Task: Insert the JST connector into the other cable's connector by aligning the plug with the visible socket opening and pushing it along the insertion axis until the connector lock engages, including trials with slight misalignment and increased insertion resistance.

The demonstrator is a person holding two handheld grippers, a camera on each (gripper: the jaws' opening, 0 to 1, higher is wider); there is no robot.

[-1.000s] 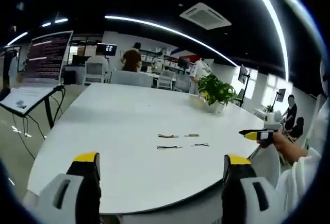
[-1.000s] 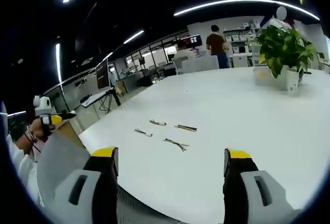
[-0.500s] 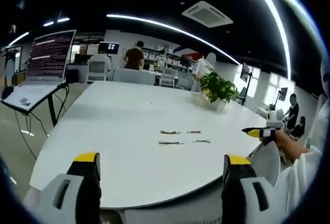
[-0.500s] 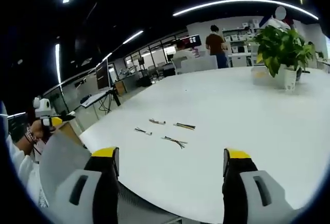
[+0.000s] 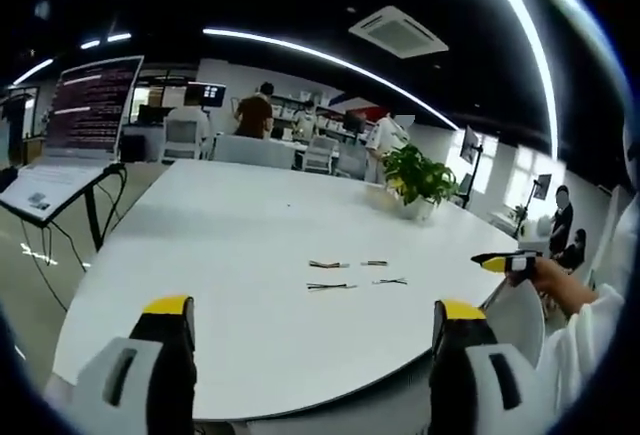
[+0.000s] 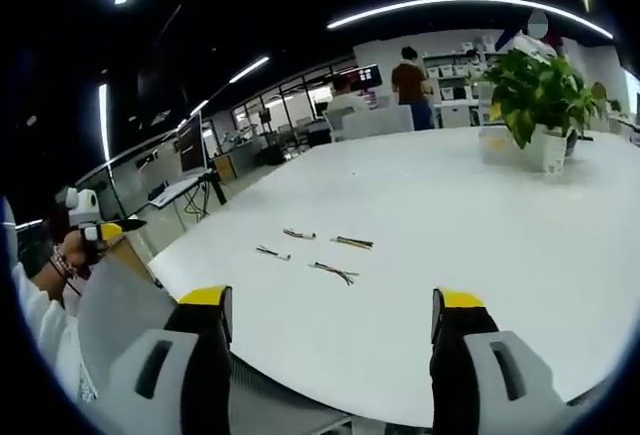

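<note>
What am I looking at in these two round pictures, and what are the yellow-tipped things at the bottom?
Each picture comes from a fisheye camera that rides on a hand-held tool; a person carries one in each hand. The yellow-tipped pieces are that tool's own two jaws. In the left gripper view the left tool stands open and holds nothing; in the right gripper view the right tool is the same. Each tool also peeks into the other's picture: the right one at the right edge of the left gripper view, the left one at the left edge of the right gripper view, each in the person's hand.

Ahead lies a large white table. On it rest four short cables, apart from one another and untouched; their connectors are too small to make out. A potted plant stands farther back. Other people and desks fill the room behind.
</note>
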